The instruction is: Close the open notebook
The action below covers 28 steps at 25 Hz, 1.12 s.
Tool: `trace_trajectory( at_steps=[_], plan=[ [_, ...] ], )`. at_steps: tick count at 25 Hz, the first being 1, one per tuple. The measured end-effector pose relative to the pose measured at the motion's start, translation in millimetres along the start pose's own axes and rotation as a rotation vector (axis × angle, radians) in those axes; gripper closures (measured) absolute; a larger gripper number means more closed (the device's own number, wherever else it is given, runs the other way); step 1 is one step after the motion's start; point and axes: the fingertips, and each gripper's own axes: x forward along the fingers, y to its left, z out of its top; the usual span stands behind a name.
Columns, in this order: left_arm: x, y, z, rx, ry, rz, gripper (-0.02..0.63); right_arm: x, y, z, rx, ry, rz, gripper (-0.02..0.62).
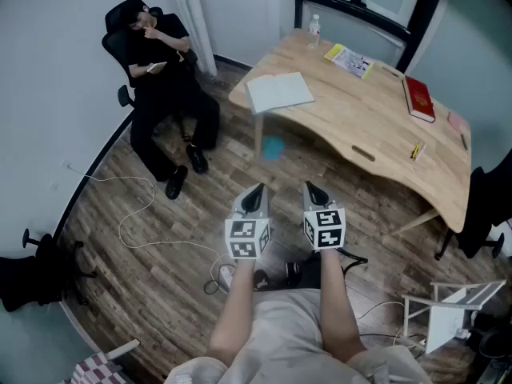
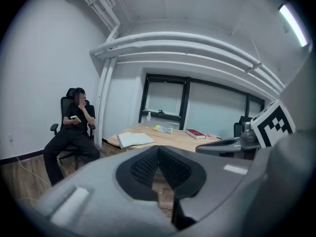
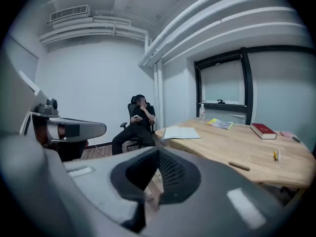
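The open notebook (image 1: 280, 92) lies flat, white pages up, at the near-left corner of the wooden table (image 1: 376, 126). It also shows far ahead in the left gripper view as the notebook (image 2: 134, 139) and in the right gripper view as the notebook (image 3: 181, 133). My left gripper (image 1: 254, 198) and right gripper (image 1: 316, 192) hang side by side over the floor, well short of the table. Both point toward it. Each has its jaws together with nothing between them, as the left gripper (image 2: 158, 149) and right gripper (image 3: 158, 151) show close up.
A person sits in a black office chair (image 1: 164, 78) left of the table. On the table lie a red book (image 1: 419, 99), a yellow booklet (image 1: 348, 60), a bottle (image 1: 314, 27) and a small yellow pen (image 1: 416, 150). Cables (image 1: 136, 214) trail over the floor; a white stand (image 1: 448, 306) is at lower right.
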Motion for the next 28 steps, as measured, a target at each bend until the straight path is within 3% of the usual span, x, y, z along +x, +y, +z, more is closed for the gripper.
trace_trajectory(
  at_steps=[9,13,20,28],
  plan=[
    [54.8,-6.9,2.0,-0.013,0.025,0.038,0.598,34.5,-59.5,17.0,0.040,-0.029,0.008,0.595],
    [82.5,-8.6,0.3,-0.014,0.061,0.090,0.598,52.2,-96.7,33.6,0.095,-0.059,0.082,0.594],
    [136.4,-26.6,23.8,-0.060,0.032,0.165,0.598,71.4,-163.3,62.2,0.151,-0.089,0.171,0.594],
    [172.7,-51.5,28.1,-0.088,0.022,0.241,0.598,66.1,-218.4,58.4,0.058,-0.120,0.246,0.594]
  ],
)
